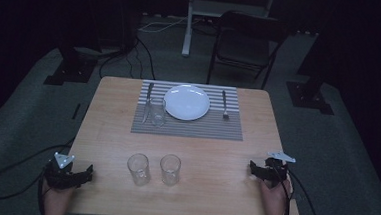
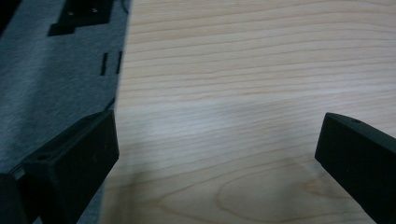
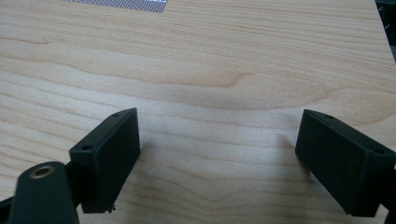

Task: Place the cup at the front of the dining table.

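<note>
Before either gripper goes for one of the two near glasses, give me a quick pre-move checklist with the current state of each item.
1. Left gripper open and empty: ok, jaws wide apart over bare table.
2. Right gripper open and empty: ok, jaws wide apart, nothing between them.
3. Near glasses upright: ok, left glass and right glass both stand.
4. Gap between those two glasses: ok, they stand apart, though close.
5. Path from each gripper to its nearer glass: ok, bare table between.
6. Place setting undisturbed: ok, plate, fork and third glass sit on the mat; the utensil behind that glass cannot be told.
</note>
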### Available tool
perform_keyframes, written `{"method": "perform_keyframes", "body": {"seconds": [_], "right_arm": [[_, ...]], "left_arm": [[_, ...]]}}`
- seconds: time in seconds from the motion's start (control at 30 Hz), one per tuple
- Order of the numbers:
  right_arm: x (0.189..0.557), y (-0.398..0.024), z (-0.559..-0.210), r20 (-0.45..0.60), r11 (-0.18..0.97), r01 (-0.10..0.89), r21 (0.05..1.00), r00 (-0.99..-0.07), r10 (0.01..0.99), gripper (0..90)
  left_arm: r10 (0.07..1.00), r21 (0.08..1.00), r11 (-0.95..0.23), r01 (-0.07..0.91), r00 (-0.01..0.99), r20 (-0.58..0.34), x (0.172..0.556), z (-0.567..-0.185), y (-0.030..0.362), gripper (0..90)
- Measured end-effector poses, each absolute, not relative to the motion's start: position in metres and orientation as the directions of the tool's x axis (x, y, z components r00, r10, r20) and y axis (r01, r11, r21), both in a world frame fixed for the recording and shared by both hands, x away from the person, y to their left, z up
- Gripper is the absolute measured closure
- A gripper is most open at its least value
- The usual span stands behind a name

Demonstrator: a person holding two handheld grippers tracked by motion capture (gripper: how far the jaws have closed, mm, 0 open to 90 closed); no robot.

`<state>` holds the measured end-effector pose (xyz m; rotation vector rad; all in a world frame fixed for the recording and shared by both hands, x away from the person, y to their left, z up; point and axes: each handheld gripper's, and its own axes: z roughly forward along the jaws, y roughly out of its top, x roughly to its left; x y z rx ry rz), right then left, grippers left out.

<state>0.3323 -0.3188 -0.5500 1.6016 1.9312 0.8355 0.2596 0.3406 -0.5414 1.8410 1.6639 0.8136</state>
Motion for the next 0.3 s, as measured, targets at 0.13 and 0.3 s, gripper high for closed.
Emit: {"method": "perform_keyframes", "body": {"seconds": [0.13, 0.3], "right_arm": [[0.3323, -0.3188, -0.55, 0.011, 0.123, 0.68, 0.722, -0.19, 0.982, 13.6], [0.3323, -0.3188, -0.55, 0.012, 0.123, 0.68, 0.722, -0.189, 0.982, 13.6]], "left_arm": [[0.996, 0.726, -0.089, 0.682, 0.042, 0.082, 0.258, -0.5441, 0.3409, 0.1], [0.995, 0.73, -0.098, 0.676, 0.046, 0.092, 0.2582, -0.544, 0.3387, 0.1]]}}
